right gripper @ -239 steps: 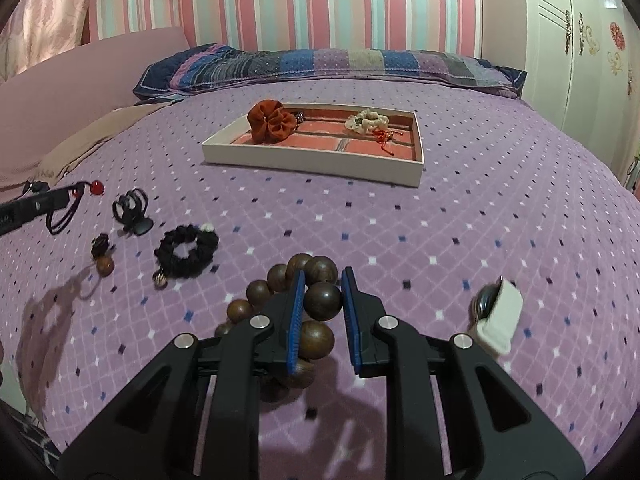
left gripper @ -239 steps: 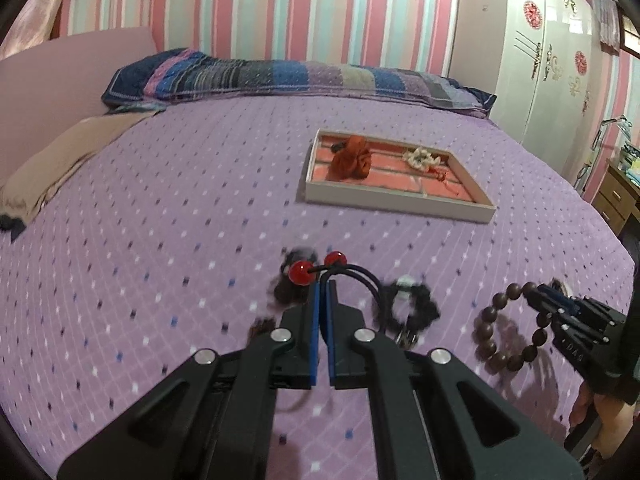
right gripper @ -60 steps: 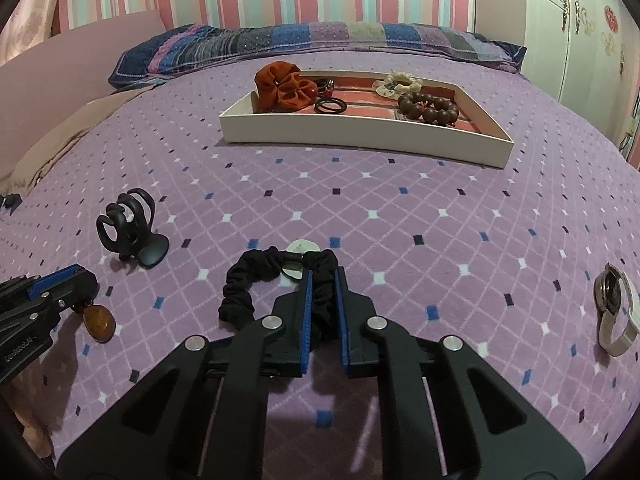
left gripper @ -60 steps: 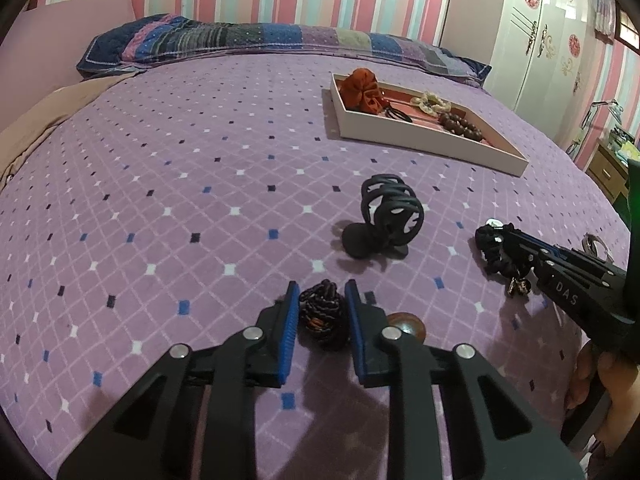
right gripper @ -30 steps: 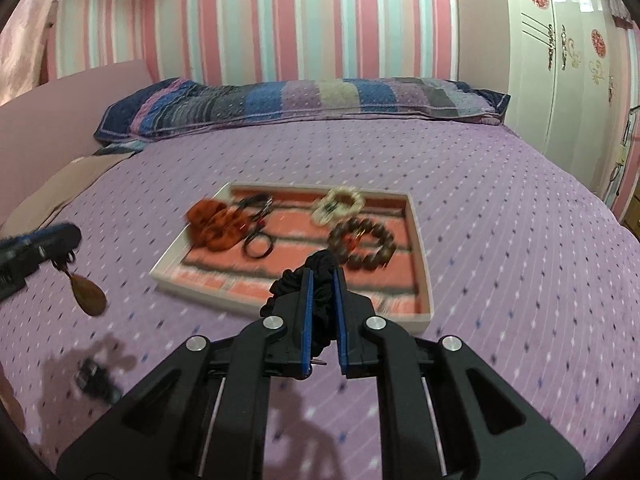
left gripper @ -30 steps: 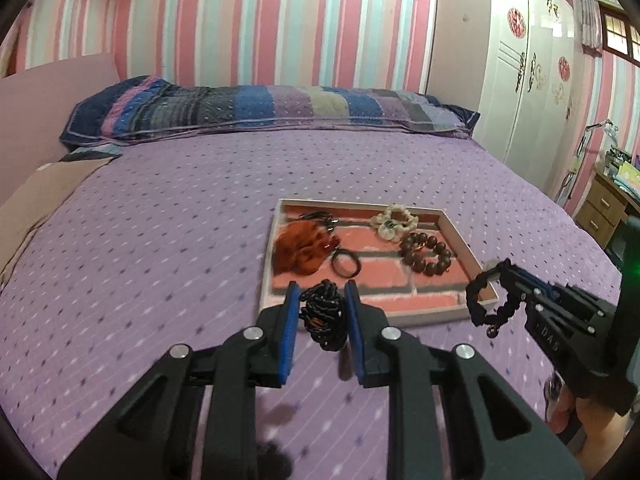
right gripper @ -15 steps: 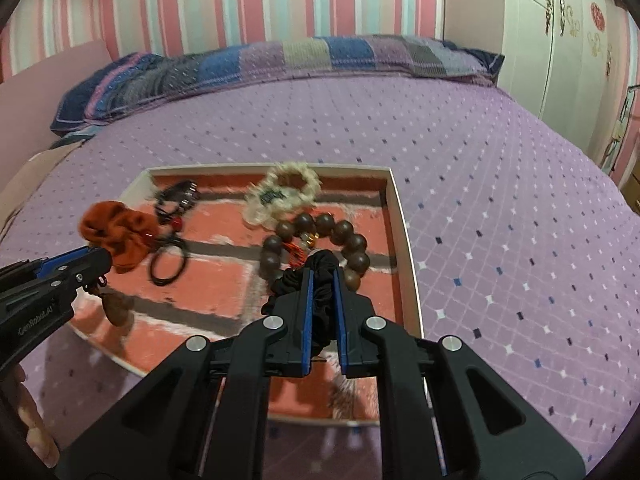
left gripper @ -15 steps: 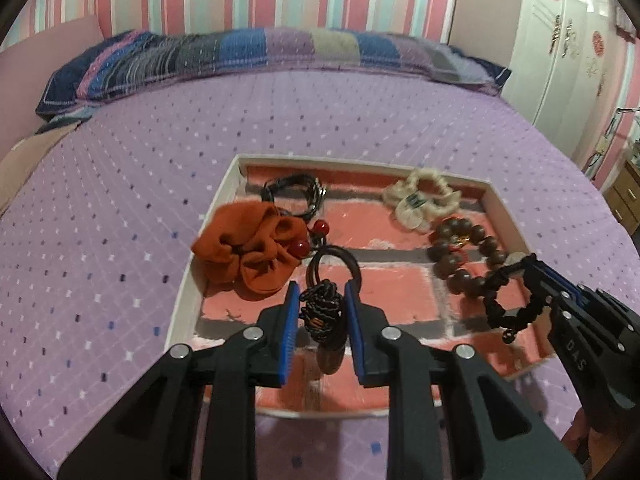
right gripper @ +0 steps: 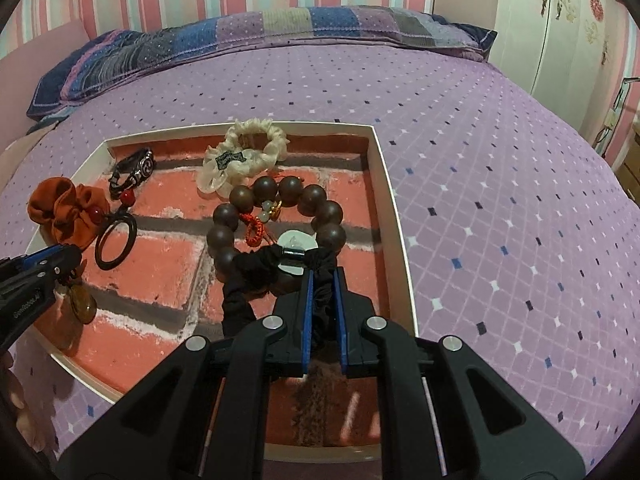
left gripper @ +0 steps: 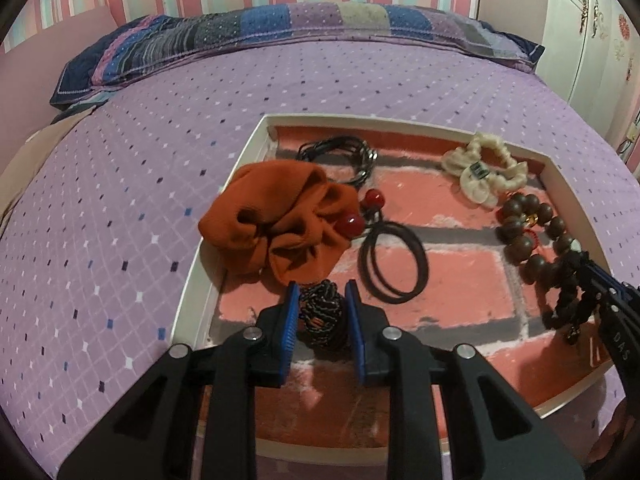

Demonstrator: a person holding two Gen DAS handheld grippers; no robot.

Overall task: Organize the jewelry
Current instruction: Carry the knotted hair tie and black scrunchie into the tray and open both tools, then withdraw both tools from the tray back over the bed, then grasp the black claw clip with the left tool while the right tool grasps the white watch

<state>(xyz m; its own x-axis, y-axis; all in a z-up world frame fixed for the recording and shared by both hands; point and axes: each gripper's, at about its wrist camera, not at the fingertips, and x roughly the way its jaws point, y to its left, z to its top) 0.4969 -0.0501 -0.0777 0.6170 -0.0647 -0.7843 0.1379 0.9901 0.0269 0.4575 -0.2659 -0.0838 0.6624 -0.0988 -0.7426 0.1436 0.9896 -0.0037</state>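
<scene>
A purple bedspread with a small diamond print [left gripper: 120,184] covers the bed, with a striped blue and purple patchwork pillow [left gripper: 280,28] along its far edge.

On the bedspread sits a white-rimmed rectangular tray with a red brick-pattern lining [left gripper: 244,156].

Contents of the tray, in descending size:
- A rust-orange fabric scrunchie [left gripper: 280,220] lies at the tray's left side, partly over the rim.
- A bracelet of large dark brown wooden beads with a red cord knot [right gripper: 276,216] lies at the right side.
- A cream fabric scrunchie [right gripper: 244,156] lies near the far wall, just beyond the wooden beads.
- A thin black elastic hair tie with two red beads [left gripper: 394,260] lies beside the orange scrunchie.
- A black corded bracelet with a metal clasp [left gripper: 344,152] lies in the far left corner.

The right gripper [right gripper: 322,276] is clenched on a black fabric scrunchie with a pale disc charm [right gripper: 264,268], which drapes over the near side of the wooden bead bracelet.

The left gripper [left gripper: 322,292] is over the tray's near left area, its blue-padded fingers [left gripper: 290,312] pressed against a small black braided cord knot [left gripper: 320,312]. In the right wrist view an amber teardrop pendant [right gripper: 82,304] hangs below this gripper; whether it touches the lining cannot be told.
</scene>
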